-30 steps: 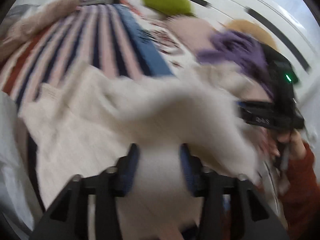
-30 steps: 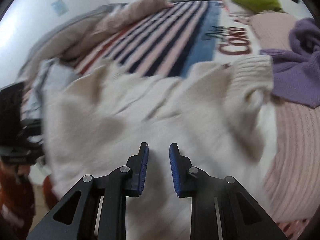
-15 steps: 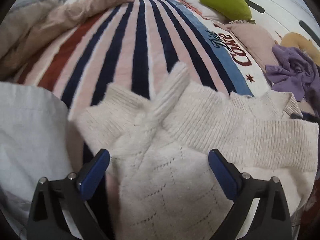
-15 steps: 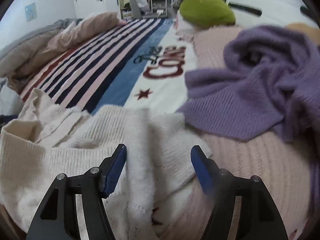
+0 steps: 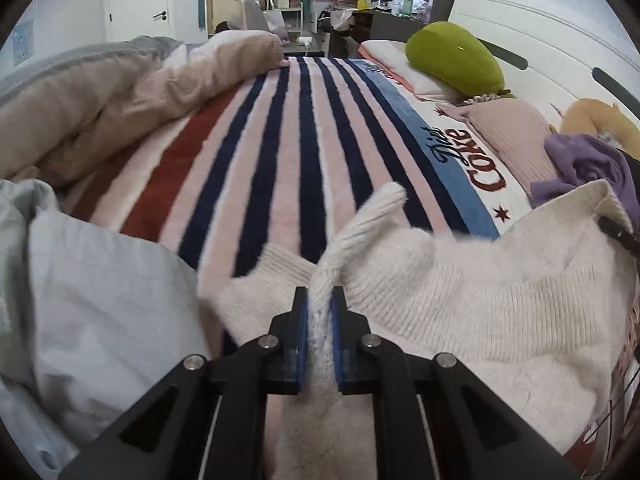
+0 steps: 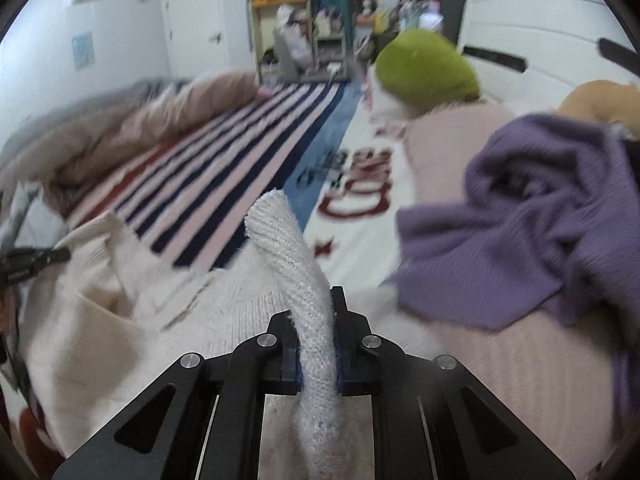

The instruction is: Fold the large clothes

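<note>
Although both sleeves of the cream sweater had been drawn in over its body, the fold looked, by my judgement, only begun: the garment lay rumpled across the near edge of the bed, its body unhalved and its hem and collar not squared, so the lengthwise fold and the final smoothing seemed left to do. The left gripper was closed down to a narrow gap, its blue pads pinching a ridge of the cream knit, with one ribbed cuff standing up just beyond the fingertips toward the striped blanket. The right gripper was likewise nearly closed, clamped on the other ribbed sleeve, which arched up and forward out of the jaws. A purple sweater lay crumpled toward the headboard side, just beside the cream one and unfolded; a pale pink knit lay beyond it, near the green pillow. A white garment was bunched at the near left edge.
</note>
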Available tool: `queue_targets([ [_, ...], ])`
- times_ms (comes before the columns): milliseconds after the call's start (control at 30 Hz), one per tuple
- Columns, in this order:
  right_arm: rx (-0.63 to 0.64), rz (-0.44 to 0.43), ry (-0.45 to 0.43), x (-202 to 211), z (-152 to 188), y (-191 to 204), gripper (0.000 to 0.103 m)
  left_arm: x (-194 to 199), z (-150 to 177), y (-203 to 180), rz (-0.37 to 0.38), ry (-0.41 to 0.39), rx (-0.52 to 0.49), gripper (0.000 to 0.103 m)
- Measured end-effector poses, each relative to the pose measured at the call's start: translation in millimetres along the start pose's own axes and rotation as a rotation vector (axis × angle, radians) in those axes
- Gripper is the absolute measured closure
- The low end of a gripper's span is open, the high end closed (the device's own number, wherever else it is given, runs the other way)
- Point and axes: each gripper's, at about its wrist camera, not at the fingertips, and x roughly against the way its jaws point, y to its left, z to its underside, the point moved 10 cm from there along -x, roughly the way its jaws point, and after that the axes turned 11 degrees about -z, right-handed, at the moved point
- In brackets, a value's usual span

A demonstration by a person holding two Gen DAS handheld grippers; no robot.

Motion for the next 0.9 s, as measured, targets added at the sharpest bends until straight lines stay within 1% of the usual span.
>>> queue_targets([
  [100, -0.022, 0.033, -0.017, 7.8, -15.8, -14.4, 0.098, -3.3, -6.7, 9.1, -0.059, -0.007, 0.006, 0.095],
  [167, -0.041, 0.050, 0.007, 2.2, -15.8, -23.8, 0.098, -9.9, -6.2, 12.6, -0.087, -0.002, 0.010, 0.095],
  [233, -0.064, 0.069, 0.044, -9.4, -7.7, -35.7, 0.098, -20.4, -3.4, 11.9, -0.116, 0.013, 0.006, 0.095],
  [333, -0.115, 0.064, 0.109, -38.9, 9.7, -51.8, 0.098, -51.7, 3.8, 3.8, -0.160, 0.071, -0.028, 0.095],
  [433, -0.121, 0.076, 0.182, -65.6, 31.3, -59.4, 0.098, -71.1, 16.0, -2.3, -0.184, 0.121, -0.063, 0.093],
  [500, -0.117, 0.059, 0.216, -76.0, 42.3, -59.0, 0.097, -71.1, 18.7, -5.4, -0.191, 0.126, -0.086, 0.088],
  [533, -0.115, 0.052, 0.226, -77.2, 45.1, -57.9, 0.095, -67.7, 17.7, -5.8, -0.188, 0.118, -0.088, 0.080],
  [567, -0.108, 0.047, 0.231, -76.6, 46.4, -56.7, 0.089, -59.6, 14.8, -4.6, -0.189, 0.107, -0.083, 0.073],
  [600, -0.092, 0.046, 0.231, -71.6, 45.4, -54.6, 0.083, -50.1, 11.4, -4.0, -0.183, 0.090, -0.069, 0.060],
  [633, -0.080, 0.055, 0.225, -64.6, 43.2, -53.5, 0.068, -33.8, 5.0, -3.7, -0.157, 0.056, -0.047, 0.055],
  [667, -0.071, 0.069, 0.208, -55.6, 39.7, -52.3, 0.060, -20.2, 1.4, -5.4, -0.136, 0.034, -0.038, 0.055],
  [733, -0.049, 0.081, 0.144, -28.9, 27.7, -45.7, 0.060, 10.8, -6.9, -13.3, -0.075, -0.017, -0.024, 0.055],
  [800, -0.042, 0.031, 0.087, -1.8, 17.8, -26.8, 0.060, 43.9, -8.8, -35.2, 0.031, -0.067, -0.034, 0.055],
  [833, -0.038, -0.024, 0.056, 10.9, 13.6, -10.8, 0.061, 61.9, -5.7, -54.9, 0.099, -0.089, -0.066, 0.055],
  [867, -0.032, -0.077, 0.042, 18.5, 12.2, 4.7, 0.068, 70.9, -2.1, -67.3, 0.130, -0.098, -0.091, 0.054],
  [900, -0.024, -0.151, 0.040, 24.1, 12.8, 25.7, 0.074, 78.8, 2.6, -79.9, 0.158, -0.105, -0.114, 0.053],
])
